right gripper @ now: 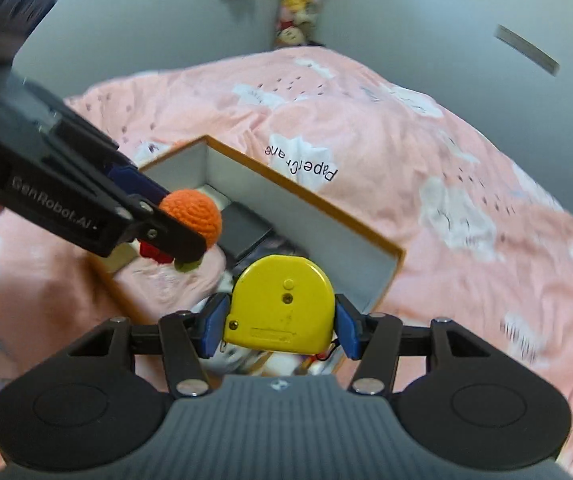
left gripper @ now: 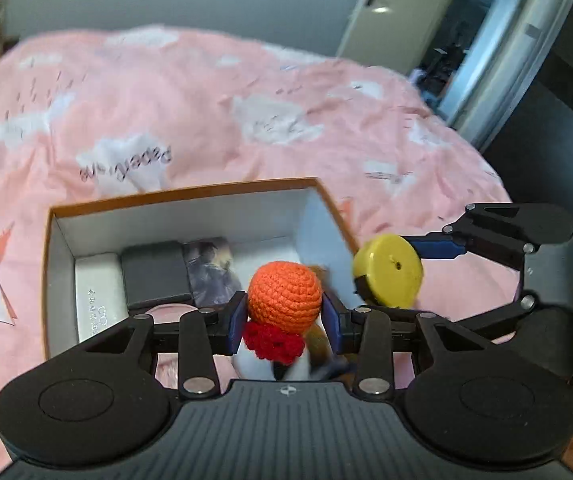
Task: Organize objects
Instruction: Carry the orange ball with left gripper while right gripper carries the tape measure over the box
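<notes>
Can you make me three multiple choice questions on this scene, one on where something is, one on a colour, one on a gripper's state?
1. Where does the open box sit?
A. on a pink bedspread
B. on a wooden desk
C. on a tiled floor

2. What colour is the tape measure?
A. green
B. yellow
C. white

3. What is the left gripper doing?
A. hanging open and empty
B. clamped on a spoon
C. shut on an orange crochet ball

Answers: 1 A, pink bedspread surrounds the box; 2 B, its case is yellow; 3 C, both pads press the ball.

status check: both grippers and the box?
Left gripper shut on crochet toy. Right gripper shut on tape measure. Box open below, nothing blocking.
</notes>
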